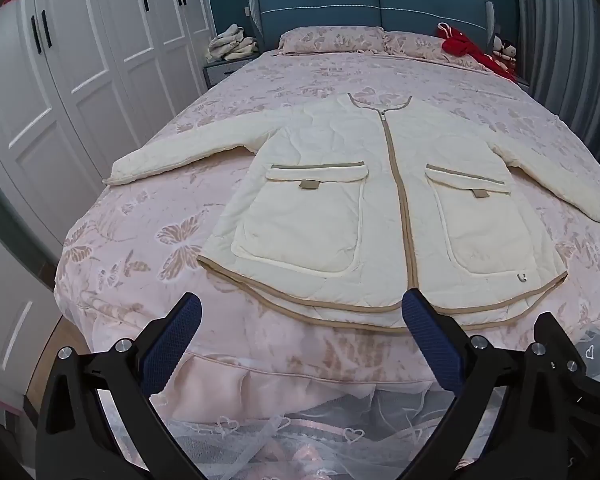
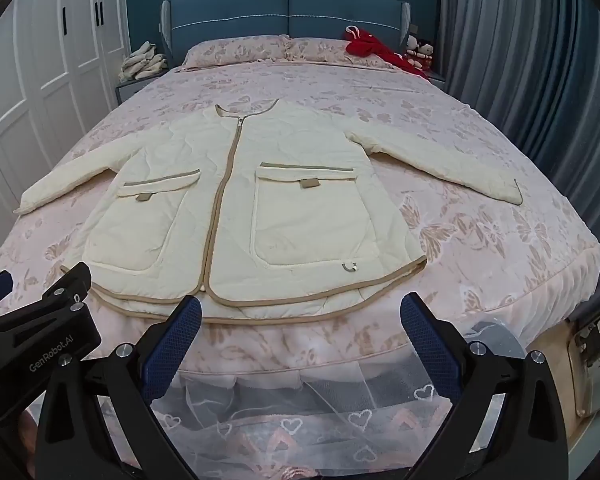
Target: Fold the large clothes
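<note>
Cream jacket flat on bed, both grippers open

Cream quilted jacket (image 1: 380, 208) lies spread front-up on the pink butterfly-print bedspread (image 1: 140, 240), zipped, tan trim, two flap pockets, both sleeves stretched out to the sides. Hem faces the foot of the bed, collar toward the pillows (image 1: 332, 38). Left gripper (image 1: 300, 316) hovers over the bed's foot edge just short of the hem, fingers spread wide, nothing between them. Right gripper (image 2: 300, 316) same: fingers wide apart, empty, near the hem's right half. Red garment (image 2: 370, 42) by the blue headboard (image 2: 288, 8). White wardrobe (image 1: 80, 60) left, grey curtain (image 2: 520, 60) right.
</note>
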Demonstrator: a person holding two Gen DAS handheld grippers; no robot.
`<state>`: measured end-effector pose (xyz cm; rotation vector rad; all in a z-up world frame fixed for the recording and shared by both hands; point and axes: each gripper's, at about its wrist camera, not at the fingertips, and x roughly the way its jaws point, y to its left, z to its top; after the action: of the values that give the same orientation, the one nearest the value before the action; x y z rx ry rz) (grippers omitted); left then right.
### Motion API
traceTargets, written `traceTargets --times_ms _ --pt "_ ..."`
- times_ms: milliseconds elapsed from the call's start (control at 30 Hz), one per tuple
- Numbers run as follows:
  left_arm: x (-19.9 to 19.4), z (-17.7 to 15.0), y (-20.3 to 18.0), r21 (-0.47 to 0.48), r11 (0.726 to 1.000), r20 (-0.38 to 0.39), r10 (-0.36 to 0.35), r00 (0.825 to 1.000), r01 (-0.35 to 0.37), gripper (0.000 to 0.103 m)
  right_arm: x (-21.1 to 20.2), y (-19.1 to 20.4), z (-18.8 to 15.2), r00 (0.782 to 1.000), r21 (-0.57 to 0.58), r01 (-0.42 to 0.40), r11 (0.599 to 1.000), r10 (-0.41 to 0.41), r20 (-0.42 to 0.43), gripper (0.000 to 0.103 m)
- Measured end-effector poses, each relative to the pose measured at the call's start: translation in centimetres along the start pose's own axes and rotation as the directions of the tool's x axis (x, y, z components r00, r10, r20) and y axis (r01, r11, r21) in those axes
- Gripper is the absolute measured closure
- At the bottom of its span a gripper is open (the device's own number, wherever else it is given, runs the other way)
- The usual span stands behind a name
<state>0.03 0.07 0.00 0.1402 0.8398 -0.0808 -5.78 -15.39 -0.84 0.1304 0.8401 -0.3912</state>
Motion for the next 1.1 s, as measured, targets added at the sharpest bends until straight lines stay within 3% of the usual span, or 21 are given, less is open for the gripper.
traceTargets --times_ms 1100 --pt "-0.8 0.3 -0.1 0.010 1.000 0.015 0.004 1.000 -0.004 0.005 -0.9 -0.4 0.4 1.000 0.016 -0.007 1.000 0.006 0.018 0.005"
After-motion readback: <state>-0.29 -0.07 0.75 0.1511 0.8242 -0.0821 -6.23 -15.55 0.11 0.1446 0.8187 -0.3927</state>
